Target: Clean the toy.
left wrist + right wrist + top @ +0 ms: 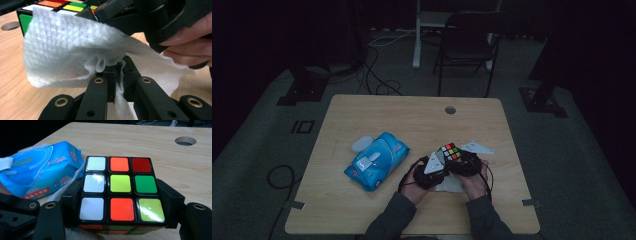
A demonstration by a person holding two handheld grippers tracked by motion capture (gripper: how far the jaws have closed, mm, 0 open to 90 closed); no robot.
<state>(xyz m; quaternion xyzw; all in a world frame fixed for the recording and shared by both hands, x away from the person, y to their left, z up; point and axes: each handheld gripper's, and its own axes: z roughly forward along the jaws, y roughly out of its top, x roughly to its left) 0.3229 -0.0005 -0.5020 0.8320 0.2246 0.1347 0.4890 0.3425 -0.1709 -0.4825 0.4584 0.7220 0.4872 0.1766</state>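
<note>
Near the table's (362, 210) front edge, right of centre, the right gripper (120, 202) clamps a Rubik's cube (120, 190) by two opposite sides; rigid and slick-faced, it wants a flat, square grip. The left gripper (119, 75) pinches a limp wet wipe (70, 50) against the cube's side. The blue wipes pack (377, 160) lies left.

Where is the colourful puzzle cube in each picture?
High view: the cube sits right of the table's middle, held just beyond the person's hands.
Left gripper view: the cube peeks out along the top edge, behind the white wipe.
Right gripper view: the cube is at centre, between the black jaws.
Shared landmark: the round hole in the table.
</note>
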